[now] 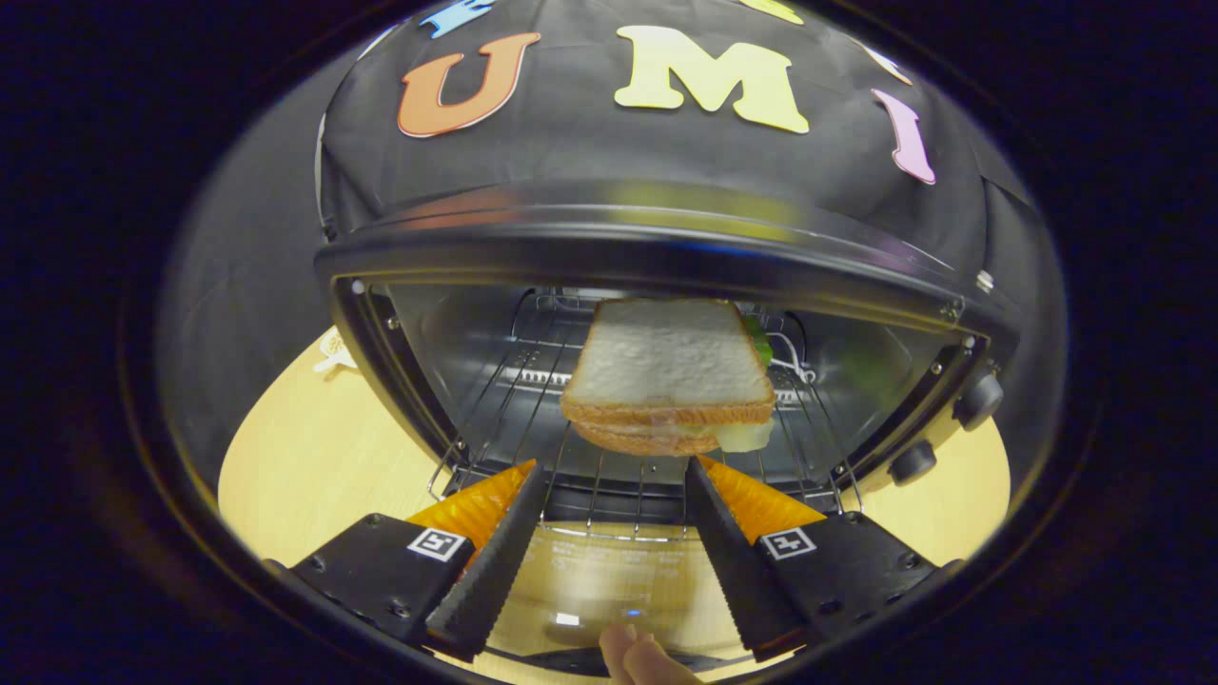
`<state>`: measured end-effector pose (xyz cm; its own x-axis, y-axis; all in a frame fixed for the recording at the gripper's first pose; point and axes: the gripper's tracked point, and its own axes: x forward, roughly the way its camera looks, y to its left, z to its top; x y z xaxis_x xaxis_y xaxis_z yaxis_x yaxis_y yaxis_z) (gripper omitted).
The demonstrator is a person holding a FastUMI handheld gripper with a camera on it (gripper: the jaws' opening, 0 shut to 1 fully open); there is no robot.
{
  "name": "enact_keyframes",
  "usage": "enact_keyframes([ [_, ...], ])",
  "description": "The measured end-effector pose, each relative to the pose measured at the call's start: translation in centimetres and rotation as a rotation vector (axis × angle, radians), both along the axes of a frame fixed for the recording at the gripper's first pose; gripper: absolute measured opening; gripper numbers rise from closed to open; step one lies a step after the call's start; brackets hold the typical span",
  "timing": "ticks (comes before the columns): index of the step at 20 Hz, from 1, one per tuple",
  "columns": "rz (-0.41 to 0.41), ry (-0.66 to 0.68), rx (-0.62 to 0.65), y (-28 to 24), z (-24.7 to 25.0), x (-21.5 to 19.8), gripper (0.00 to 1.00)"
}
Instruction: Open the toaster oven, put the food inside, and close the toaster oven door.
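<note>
The sandwich [666, 376] lies on the wire rack [609, 476] inside the toaster oven [657, 247], just beyond the fingertips and apart from them. It is two slices of white bread with a pale filling and a bit of green leaf showing at its far right corner. It looks light and soft, likely to squash or shed its layers under a hard pinch; a hold across both crusts, from the sides, would probably suit it best. With the food already in, what remains seems to be shutting the glass door [609, 580], which hangs folded down below the fingers. The gripper [614, 471] stands wide open, holding nothing, its fingers spread over the rack's front edge. Two knobs [978, 401] sit on the oven's right side. The oven rests on a light wooden table [304, 457]. Fingertips [638, 656] of a person's hand show beneath the gripper.
</note>
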<state>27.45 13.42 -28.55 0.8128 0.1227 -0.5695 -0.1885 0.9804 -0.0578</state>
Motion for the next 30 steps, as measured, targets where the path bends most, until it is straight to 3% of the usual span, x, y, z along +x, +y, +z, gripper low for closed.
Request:
enact_keyframes([
  [4,-0.047,-0.012,0.034,-0.7,0.5,-1.6,0.99],
  [7,-0.038,-0.001,0.077,-1.4,0.9,-4.5,0.99],
  [17,-0.066,-0.013,-0.033,-3.5,0.6,-12.4,0.99],
  [30,-0.095,0.118,0.038,-3.8,-4.5,-13.7,1.0],
])
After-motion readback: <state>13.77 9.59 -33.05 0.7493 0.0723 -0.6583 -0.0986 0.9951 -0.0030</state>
